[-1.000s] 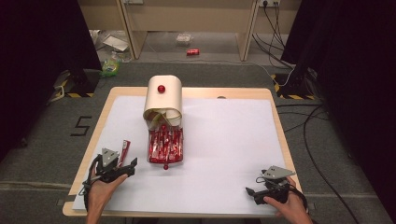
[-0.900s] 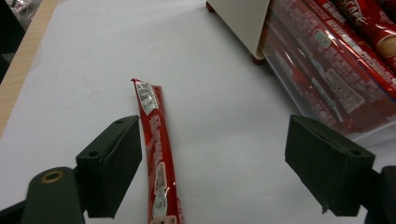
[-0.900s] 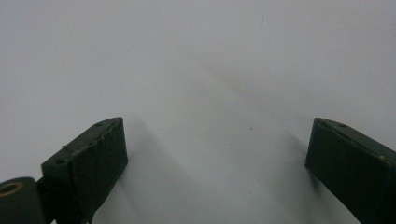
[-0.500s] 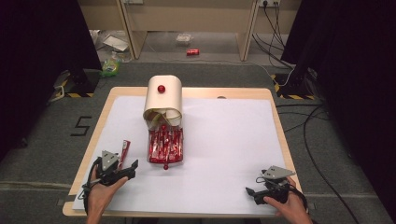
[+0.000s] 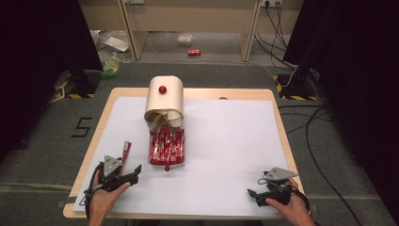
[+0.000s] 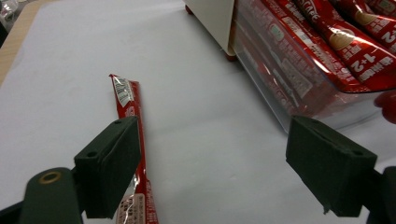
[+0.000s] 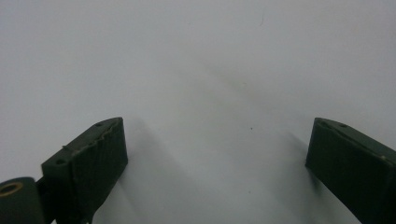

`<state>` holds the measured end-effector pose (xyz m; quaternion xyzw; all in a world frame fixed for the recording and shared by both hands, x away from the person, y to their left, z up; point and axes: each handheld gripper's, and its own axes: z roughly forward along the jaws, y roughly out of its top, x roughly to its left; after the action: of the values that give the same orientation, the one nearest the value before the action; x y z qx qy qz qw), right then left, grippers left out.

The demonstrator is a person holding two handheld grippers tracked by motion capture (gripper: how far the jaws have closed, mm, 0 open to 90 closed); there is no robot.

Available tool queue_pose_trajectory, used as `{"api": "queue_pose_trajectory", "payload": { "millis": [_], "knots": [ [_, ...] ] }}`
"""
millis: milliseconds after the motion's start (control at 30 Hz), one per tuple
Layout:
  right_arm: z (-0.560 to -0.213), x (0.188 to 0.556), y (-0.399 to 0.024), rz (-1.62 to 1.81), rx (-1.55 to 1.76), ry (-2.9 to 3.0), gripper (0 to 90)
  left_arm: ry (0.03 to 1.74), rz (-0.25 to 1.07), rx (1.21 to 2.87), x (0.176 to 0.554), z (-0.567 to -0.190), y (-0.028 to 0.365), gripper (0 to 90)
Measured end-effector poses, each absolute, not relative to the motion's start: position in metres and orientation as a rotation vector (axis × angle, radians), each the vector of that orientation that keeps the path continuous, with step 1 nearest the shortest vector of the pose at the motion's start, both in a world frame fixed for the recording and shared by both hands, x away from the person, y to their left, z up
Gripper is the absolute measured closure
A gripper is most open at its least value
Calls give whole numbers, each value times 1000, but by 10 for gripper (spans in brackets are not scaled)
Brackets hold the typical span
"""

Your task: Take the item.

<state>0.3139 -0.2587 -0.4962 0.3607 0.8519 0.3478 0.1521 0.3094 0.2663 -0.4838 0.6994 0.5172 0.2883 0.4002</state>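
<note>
So the table (image 5: 106, 106) is wood with a big white sheet (image 5: 226, 141) covering nearly all of it, just a thin strip of bare wood showing along the left, far and right edges. A cream, round-topped dispenser box (image 5: 164, 101) with a red knob (image 5: 162, 89) sits at the far middle-left, and its clear drawer (image 5: 167, 147) is pulled out toward the near side, packed with red stick packets (image 6: 327, 42). One loose red packet (image 5: 125, 151) lies flat on the sheet just left of the drawer, pointing near-to-far, not touching it.

The left gripper (image 5: 134, 170) is down at the near-left corner, close to the table's near edge, held in the person's left hand (image 5: 101, 200). Its jaws stand wide apart and nothing is between them. In the left gripper view the loose packet runs just beside and partly under the left jaw, with the drawer's clear wall off by the right jaw.

The right gripper (image 5: 251, 193) is at the near-right corner in the right hand (image 5: 294, 212), also right by the near edge. Jaws spread wide there too, gripping nothing, just plain white sheet ahead in its own view.

Everything right of the drawer is open sheet, so there's loads of free room on the right half and across the near middle between the two grippers.
</note>
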Motion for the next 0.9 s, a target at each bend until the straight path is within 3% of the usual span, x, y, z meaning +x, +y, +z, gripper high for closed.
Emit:
{"api": "queue_pose_trajectory", "payload": {
  "millis": [900],
  "knots": [
    [-496,314,-259,997,1034,2444,56,1231,716,1807,293,-489,243,172]
  ]
}}
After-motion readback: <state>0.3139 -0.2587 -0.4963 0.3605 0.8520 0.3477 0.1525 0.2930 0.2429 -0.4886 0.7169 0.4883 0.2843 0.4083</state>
